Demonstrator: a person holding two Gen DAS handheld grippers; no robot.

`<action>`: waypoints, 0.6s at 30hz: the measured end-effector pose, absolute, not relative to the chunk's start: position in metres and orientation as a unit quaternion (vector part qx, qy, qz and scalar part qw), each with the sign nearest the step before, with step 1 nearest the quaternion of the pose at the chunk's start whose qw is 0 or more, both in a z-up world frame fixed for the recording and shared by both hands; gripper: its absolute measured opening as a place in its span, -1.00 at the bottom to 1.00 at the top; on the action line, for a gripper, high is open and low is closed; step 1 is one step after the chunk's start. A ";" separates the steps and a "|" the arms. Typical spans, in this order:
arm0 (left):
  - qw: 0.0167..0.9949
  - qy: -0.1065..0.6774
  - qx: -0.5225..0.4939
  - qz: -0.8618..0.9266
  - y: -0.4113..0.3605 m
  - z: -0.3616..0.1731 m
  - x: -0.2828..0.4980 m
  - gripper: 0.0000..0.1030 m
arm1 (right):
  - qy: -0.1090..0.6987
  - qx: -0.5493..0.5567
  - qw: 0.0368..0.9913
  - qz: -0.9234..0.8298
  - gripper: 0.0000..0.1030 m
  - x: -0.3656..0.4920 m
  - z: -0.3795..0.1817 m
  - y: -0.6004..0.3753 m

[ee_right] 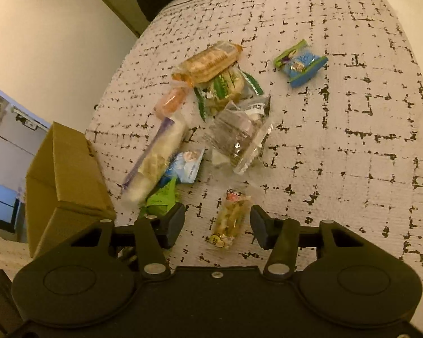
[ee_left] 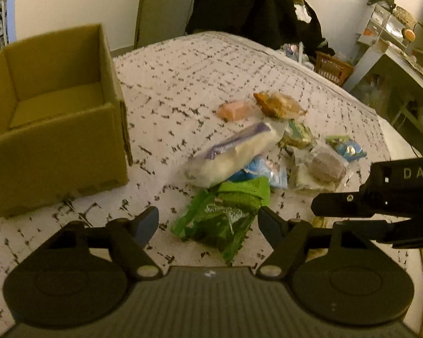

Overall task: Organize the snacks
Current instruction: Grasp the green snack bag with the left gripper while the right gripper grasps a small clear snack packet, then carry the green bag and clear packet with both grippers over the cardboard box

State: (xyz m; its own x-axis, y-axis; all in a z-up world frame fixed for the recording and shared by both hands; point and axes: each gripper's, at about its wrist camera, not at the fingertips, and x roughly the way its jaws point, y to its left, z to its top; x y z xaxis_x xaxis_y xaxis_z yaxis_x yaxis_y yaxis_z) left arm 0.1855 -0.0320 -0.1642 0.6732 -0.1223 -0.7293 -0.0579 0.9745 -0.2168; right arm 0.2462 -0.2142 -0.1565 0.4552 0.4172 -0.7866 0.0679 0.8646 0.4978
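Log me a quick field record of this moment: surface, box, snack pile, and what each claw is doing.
surface: bed cover, pale with a dark broken grid print
box: open cardboard box, nothing visible inside, left of the snacks
snack pile: wrapped snacks clustered together, including a long white pack lying over a green bag
apart from pile: blue-green packet
left claw: left claw open, lined up on the green bag
right claw: right claw open, straddling a small yellowish packet
in box so far: none seen
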 end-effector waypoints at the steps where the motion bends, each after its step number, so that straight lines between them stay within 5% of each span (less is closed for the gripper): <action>1: 0.907 0.407 -0.109 -0.019 -0.033 -0.167 0.186 0.46 | 0.511 0.233 0.820 0.107 -0.01 0.247 -0.157 -0.213; 9: 0.906 0.405 -0.124 -0.023 -0.035 -0.177 0.186 0.00 | 0.526 0.191 0.823 0.098 -0.56 0.250 -0.165 -0.204; 13: 0.906 0.402 -0.131 -0.025 -0.034 -0.173 0.183 -0.29 | 0.519 0.181 0.829 0.099 -0.63 0.248 -0.161 -0.204; 18: 0.904 0.405 -0.136 -0.009 -0.027 -0.166 0.176 -0.31 | 0.499 0.181 0.840 0.109 -0.64 0.241 -0.147 -0.204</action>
State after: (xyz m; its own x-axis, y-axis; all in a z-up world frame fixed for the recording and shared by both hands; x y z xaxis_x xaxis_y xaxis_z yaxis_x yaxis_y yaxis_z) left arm 0.1756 -0.0270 -0.1664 0.6714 -0.1268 -0.7302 -0.0941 0.9627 -0.2538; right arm 0.2410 -0.2040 -0.1474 0.4783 0.3633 -0.7995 -0.0015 0.9108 0.4129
